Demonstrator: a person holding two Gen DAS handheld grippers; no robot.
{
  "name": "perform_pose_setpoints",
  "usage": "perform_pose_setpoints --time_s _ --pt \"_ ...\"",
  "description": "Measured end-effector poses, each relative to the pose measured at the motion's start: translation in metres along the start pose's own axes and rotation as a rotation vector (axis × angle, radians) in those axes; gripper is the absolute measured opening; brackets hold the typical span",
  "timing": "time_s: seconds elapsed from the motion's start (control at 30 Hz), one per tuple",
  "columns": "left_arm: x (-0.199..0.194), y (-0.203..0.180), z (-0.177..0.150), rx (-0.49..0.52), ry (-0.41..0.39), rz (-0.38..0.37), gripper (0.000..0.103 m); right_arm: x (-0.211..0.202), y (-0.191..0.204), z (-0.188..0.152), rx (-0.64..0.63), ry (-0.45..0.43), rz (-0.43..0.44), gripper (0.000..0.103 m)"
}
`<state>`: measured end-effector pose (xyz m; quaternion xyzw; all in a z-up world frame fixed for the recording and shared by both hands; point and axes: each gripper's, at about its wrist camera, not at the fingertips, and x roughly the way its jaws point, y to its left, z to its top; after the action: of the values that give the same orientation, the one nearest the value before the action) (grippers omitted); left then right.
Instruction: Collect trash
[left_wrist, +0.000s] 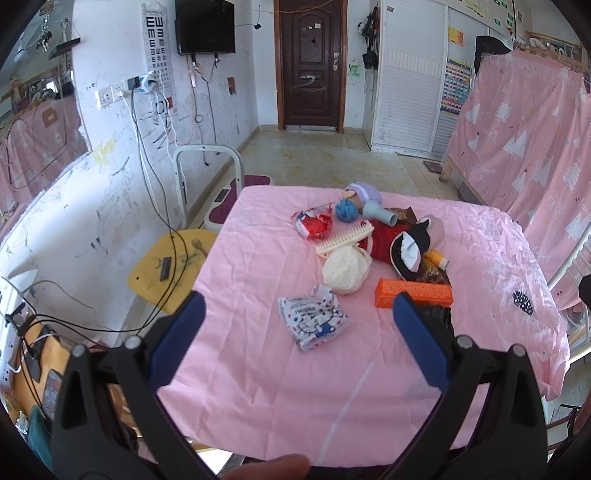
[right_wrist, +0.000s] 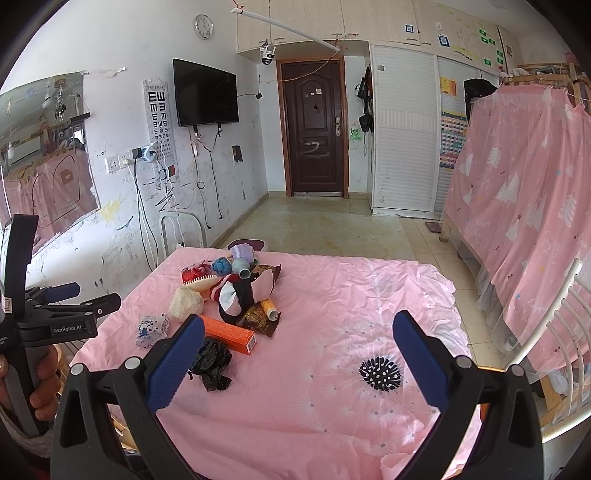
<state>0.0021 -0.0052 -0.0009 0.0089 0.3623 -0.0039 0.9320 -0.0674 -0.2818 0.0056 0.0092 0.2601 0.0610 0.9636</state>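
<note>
A pink-clothed table (left_wrist: 258, 369) carries a heap of clutter. Nearest my left gripper (left_wrist: 298, 297), which is open and holds nothing, lies a white printed tissue packet (left_wrist: 314, 319). Behind it sit a crumpled white ball (left_wrist: 346, 269), an orange box (left_wrist: 413, 293) and a black plastic bag (left_wrist: 436, 317). A red-and-white wrapper (left_wrist: 314, 223) lies further back. My right gripper (right_wrist: 299, 317) is open and empty above the cloth. The black bag (right_wrist: 212, 363) and the orange box (right_wrist: 229, 334) lie by its left finger. A brown wrapper (right_wrist: 256, 317) rests behind them.
A comb (left_wrist: 345, 238), blue yarn (left_wrist: 346, 211), a doll (left_wrist: 364, 194), cloths and a yellow bottle (left_wrist: 437, 258) share the heap. A yellow chair (left_wrist: 166, 266) and hanging cables stand left of the table. A pink-draped bed (right_wrist: 517, 203) and a white railing (right_wrist: 554, 332) are on the right.
</note>
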Motion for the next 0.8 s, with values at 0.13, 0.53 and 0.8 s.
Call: perform_pose_setpoints --time_s 0.13,0.53,0.8 --pt "0.0 -0.0001 0.0 -0.001 0.001 0.0 0.097 0.0 -0.0002 -0.0002 0.001 0.001 0.001 0.092" --pt "0.0019 0.0002 -0.0003 -0.003 0.004 -0.001 0.097 0.0018 0.0008 -0.0007 -0.002 0.001 0.007 0.092" --pt "0.002 -0.0013 0.0001 -0.004 0.005 0.001 0.097 0.0022 0.0015 -0.0007 -0.003 0.003 0.007 0.092"
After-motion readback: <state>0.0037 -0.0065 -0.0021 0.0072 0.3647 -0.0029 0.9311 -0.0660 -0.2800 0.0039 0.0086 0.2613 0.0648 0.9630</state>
